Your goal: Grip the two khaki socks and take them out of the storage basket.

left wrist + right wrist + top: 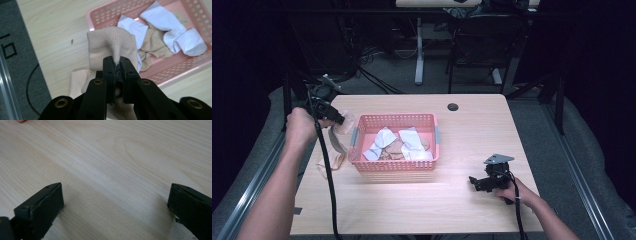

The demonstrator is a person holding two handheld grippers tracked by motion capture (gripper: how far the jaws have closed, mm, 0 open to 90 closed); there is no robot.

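Left tongs (117, 62): jaws together, clamped on a fold of a beige knit sock (111, 42). In the high view the left tongs (343, 120) sit just off the left end of the pink perforated plastic basket (394, 166), above the desk, with the beige knit sock (338, 134) hanging down from them toward the desk; its lower end lies on the light wood-grain desk (472, 130) near the left edge.

Basket contents: white socks (382, 142) and beige ones, loosely piled. The left gripper view shows the same pile, white socks (175, 27) over a crumpled beige piece (152, 47), beyond the held sock.

Right tongs (473, 182): low over the desk near its front right, well apart from the basket, held by the right hand (517, 192). Right gripper view: right tongs (115, 202) with jaws wide apart, bare desk (112, 157) between them.
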